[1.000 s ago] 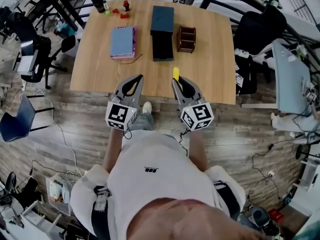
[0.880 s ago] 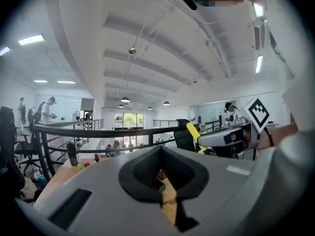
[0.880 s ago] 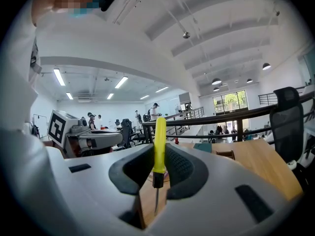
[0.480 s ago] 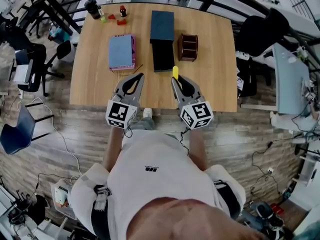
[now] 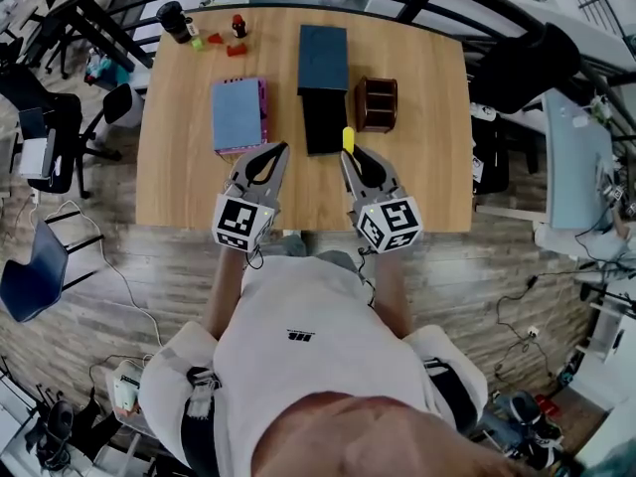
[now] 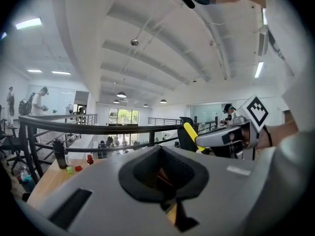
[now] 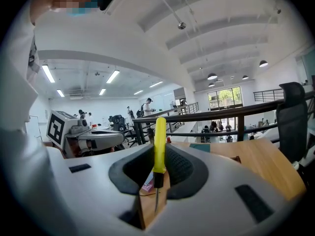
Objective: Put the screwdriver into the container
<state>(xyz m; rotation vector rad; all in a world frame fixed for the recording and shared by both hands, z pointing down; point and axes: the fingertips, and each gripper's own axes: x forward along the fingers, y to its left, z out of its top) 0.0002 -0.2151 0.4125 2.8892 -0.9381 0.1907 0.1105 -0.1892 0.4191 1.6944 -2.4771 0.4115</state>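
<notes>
wooden table (image 5: 427,167) carries a blue-topped pink box (image 5: 237,114), a dark box (image 5: 323,82), a brown container (image 5: 377,103), a black bottle (image 5: 175,20).

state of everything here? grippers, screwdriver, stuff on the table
right gripper, shut on the screwdriver
screwdriver, held upright, yellow handle up, not yet in the container
left gripper, shut, nothing between its jaws
container, standing on the table, top open
blue case, closed, lying flat on the table
bottle, upright at the far corner of the table
</notes>
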